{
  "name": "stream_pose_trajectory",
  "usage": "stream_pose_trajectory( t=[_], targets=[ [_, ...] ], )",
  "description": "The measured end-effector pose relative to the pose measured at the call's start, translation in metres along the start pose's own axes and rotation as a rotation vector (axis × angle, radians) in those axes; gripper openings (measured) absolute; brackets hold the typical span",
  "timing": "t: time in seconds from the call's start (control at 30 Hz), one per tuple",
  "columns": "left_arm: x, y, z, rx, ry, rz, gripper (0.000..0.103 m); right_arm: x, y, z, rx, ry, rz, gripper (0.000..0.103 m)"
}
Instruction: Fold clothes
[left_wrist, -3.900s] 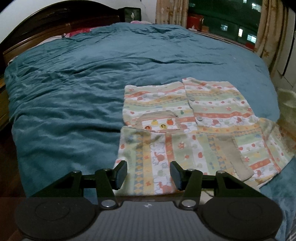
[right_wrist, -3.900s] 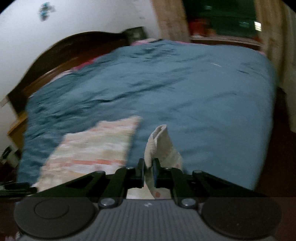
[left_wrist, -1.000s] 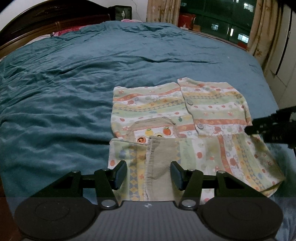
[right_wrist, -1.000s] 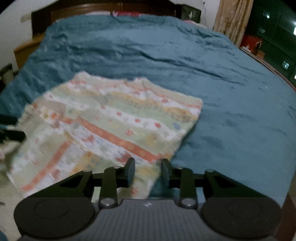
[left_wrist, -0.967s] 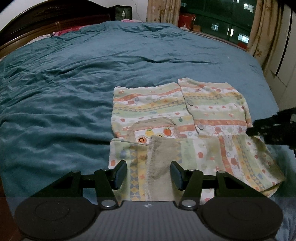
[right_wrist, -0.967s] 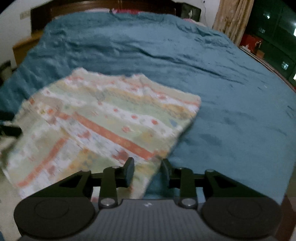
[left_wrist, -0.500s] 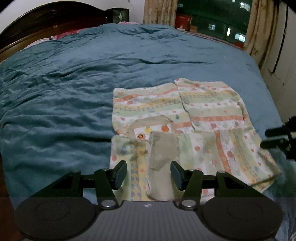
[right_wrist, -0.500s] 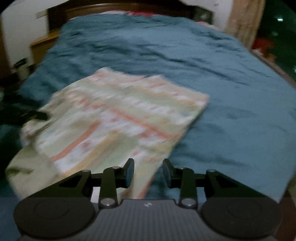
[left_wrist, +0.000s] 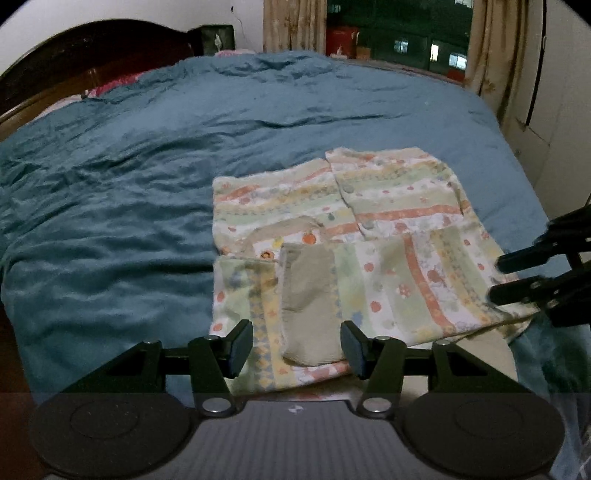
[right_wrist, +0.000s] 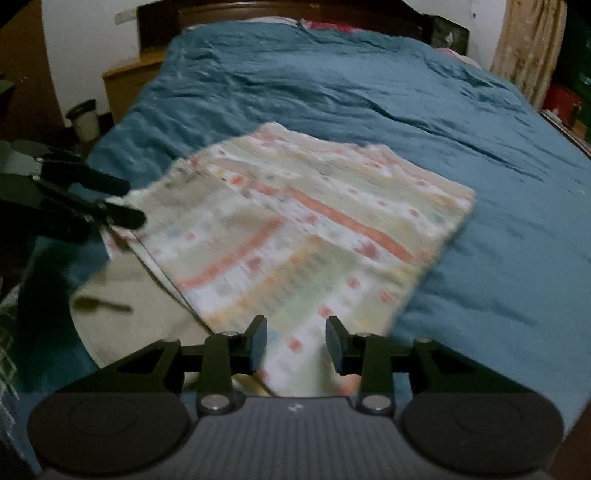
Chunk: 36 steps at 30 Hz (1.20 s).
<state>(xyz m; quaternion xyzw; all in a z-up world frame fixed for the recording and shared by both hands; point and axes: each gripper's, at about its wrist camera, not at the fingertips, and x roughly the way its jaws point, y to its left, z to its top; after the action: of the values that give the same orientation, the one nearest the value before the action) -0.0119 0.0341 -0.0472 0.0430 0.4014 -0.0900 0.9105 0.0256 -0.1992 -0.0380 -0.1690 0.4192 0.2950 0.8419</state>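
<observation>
The bed (left_wrist: 147, 192) fills most of both views and is covered by a wrinkled teal blanket (right_wrist: 369, 92). A dark wooden headboard (left_wrist: 74, 55) stands at the far end, and patterned curtains (left_wrist: 291, 26) frame a dark window (left_wrist: 395, 33) beyond the bed. In the right wrist view, a wooden nightstand (right_wrist: 129, 85) stands beside the head of the bed, with a small bin (right_wrist: 84, 120) on the floor next to it.

The garment (left_wrist: 351, 229) is a small buttoned top with orange, green and white patterned stripes. It lies flat on the near right part of the blanket. Both sleeves are folded across the near portion of the body. The beige cuff (left_wrist: 308, 299) of 1 sleeve lies uppermost, near the centre of the near edge. 2 buttons are visible along the front placket.

The left gripper (left_wrist: 297, 349) hovers at the near edge of the garment. Its jaws are released, with the beige cuff visible in the gap between them and neither pad pressing on the cloth.

The right gripper (right_wrist: 296, 345) sits at the right side of the garment. Its jaws are apart and hold nothing. The cloth directly below them is blurred, so contact with the fabric cannot be confirmed, but it appears to lie under the pads rather than between them. In the left wrist view this gripper appears at the right frame edge, just beside the garment's right side.
</observation>
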Motion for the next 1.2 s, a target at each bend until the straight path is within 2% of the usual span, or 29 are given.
stream_pose_trajectory(
  t=[0.13,0.27,0.5,0.73,0.93,0.97,1.03,1.07,1.1,1.2],
  targets=[
    [0.000,0.000,-0.007,0.043,0.022,0.001,0.056,0.015,0.012,-0.001,-0.040,0.030,0.016,0.035],
    [-0.018,0.001,-0.016,0.114,0.011,-0.017,0.056,0.002,0.012,-0.002,-0.070,0.022,0.015,0.040],
    [-0.032,-0.020,-0.047,0.351,-0.001,-0.038,0.056,-0.014,0.015,-0.014,-0.185,0.041,-0.011,0.045],
    [-0.033,-0.060,-0.059,0.542,-0.094,-0.084,0.056,-0.014,0.022,-0.029,-0.289,0.080,-0.017,0.050],
    [-0.034,-0.074,-0.046,0.562,-0.175,-0.133,0.055,-0.015,0.027,-0.033,-0.328,0.083,-0.009,0.057],
    [-0.033,-0.075,-0.044,0.560,-0.180,-0.143,0.050,-0.016,0.027,-0.034,-0.332,0.082,-0.005,0.057],
    [-0.032,-0.073,-0.040,0.545,-0.177,-0.163,0.026,-0.016,0.029,-0.034,-0.344,0.078,0.008,0.057],
    [-0.031,-0.072,-0.038,0.532,-0.175,-0.170,0.021,-0.017,0.030,-0.034,-0.350,0.076,0.013,0.057],
    [-0.031,-0.070,-0.036,0.515,-0.176,-0.175,0.012,-0.017,0.031,-0.034,-0.357,0.073,0.014,0.057],
    [-0.033,-0.061,-0.022,0.430,-0.182,-0.187,0.009,-0.017,0.035,-0.033,-0.369,0.059,0.028,0.057]
  ],
)
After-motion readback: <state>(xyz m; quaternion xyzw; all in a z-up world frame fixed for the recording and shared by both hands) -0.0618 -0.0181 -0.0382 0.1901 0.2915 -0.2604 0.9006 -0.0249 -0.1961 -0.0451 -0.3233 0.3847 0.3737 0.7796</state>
